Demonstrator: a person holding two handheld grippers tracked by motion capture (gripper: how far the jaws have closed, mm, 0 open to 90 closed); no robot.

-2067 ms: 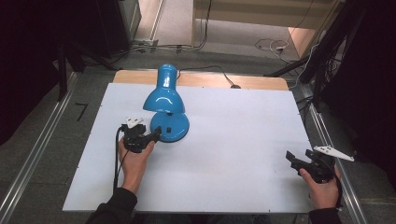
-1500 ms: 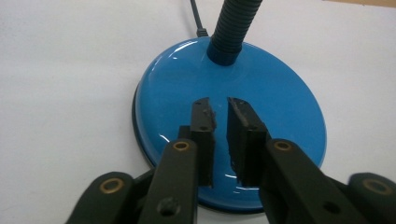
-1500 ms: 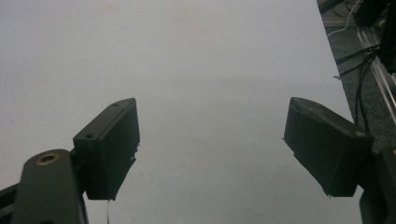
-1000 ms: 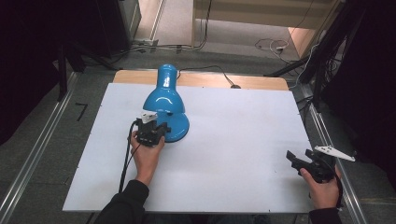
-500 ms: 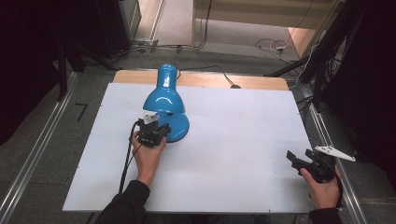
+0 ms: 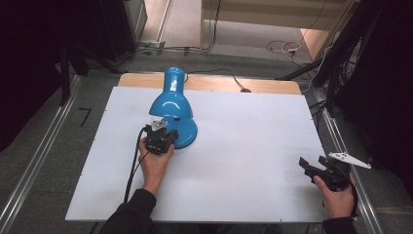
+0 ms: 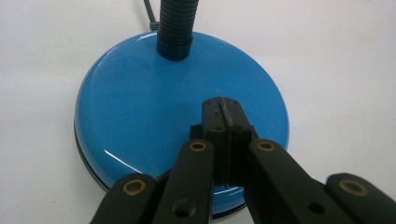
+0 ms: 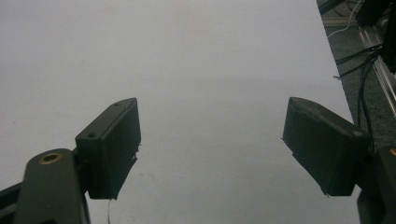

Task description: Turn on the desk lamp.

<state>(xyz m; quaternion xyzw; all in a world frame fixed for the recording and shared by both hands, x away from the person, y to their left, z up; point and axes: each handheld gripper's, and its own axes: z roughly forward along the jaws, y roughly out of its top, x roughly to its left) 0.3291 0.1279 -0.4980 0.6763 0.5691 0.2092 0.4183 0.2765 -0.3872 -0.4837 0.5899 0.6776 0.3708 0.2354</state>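
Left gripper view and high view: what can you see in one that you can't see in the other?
The left gripper view alone shows the ribbed black neck entering the lamp base, and the left gripper's jaws pressed together over the base. The high view alone shows the lamp's blue shade, the right gripper open near the table's right edge, and both hands. Both show the round blue lamp base on the white table.

My left gripper (image 6: 162,138) reaches forward from my outstretched left hand (image 6: 155,162), its jaws pressed flat together with no gap between them. My right gripper (image 6: 314,167) sits low in my right hand (image 6: 337,197), pointing leftward, its jaws spread wide apart around nothing.
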